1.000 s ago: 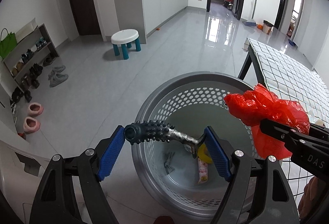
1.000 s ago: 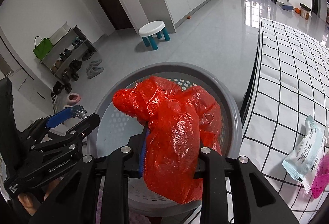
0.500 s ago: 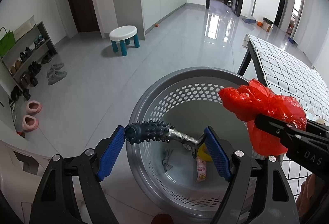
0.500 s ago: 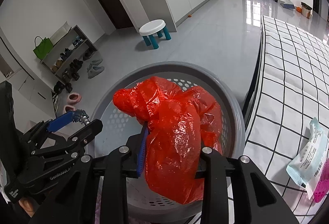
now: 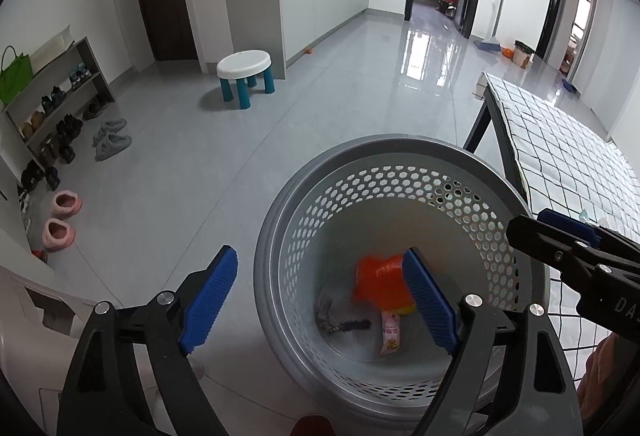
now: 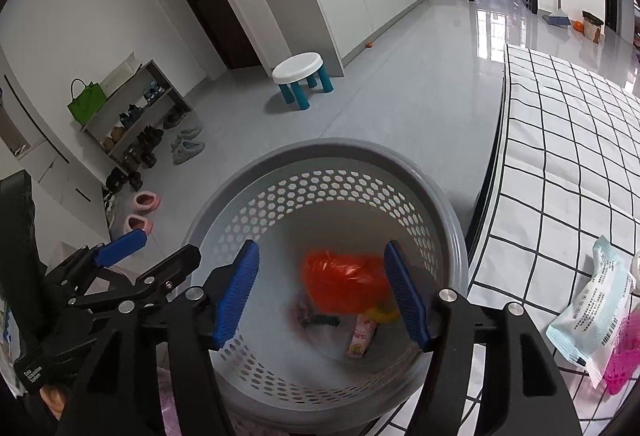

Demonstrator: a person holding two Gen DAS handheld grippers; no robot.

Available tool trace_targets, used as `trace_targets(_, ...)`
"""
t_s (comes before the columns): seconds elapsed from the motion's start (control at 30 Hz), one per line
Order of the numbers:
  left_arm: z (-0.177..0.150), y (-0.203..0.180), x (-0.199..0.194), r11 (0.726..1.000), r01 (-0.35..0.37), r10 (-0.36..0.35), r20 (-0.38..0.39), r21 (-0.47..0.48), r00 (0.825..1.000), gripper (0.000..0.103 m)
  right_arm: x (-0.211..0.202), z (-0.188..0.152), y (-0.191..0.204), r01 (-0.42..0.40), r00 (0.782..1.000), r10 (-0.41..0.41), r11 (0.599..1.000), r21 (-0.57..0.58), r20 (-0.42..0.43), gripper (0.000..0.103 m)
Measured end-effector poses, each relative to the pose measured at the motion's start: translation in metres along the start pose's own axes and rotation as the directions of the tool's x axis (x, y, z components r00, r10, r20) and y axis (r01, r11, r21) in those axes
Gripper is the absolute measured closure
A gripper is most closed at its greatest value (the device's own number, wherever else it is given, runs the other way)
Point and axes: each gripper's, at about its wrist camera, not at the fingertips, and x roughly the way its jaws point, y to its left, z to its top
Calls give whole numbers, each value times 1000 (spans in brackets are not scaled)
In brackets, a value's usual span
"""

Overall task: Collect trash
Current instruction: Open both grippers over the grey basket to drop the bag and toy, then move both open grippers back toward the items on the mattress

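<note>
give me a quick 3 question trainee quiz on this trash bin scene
1. True or false: the red plastic bag lies inside the grey perforated basket.
2. Which gripper holds something: A left, B right, C neither?
3. Fill in: on the checked tablecloth lies a pale blue ___.

Key: 1 true; 2 C, both stand open and empty, the right's jaws having just opened; 3 packet.

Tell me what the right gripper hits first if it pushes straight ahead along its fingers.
Probably the red plastic bag lying in the grey basket; the right gripper is open, empty and aimed into it. Depth is uncertain.
</note>
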Motion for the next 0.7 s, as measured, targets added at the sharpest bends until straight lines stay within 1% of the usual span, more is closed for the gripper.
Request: trace_targets(0.7,0,2,-6,1000,-5,5,17,-8,1000,20,-4,-2,4,5,1000,-5,1000,-1,4,41)
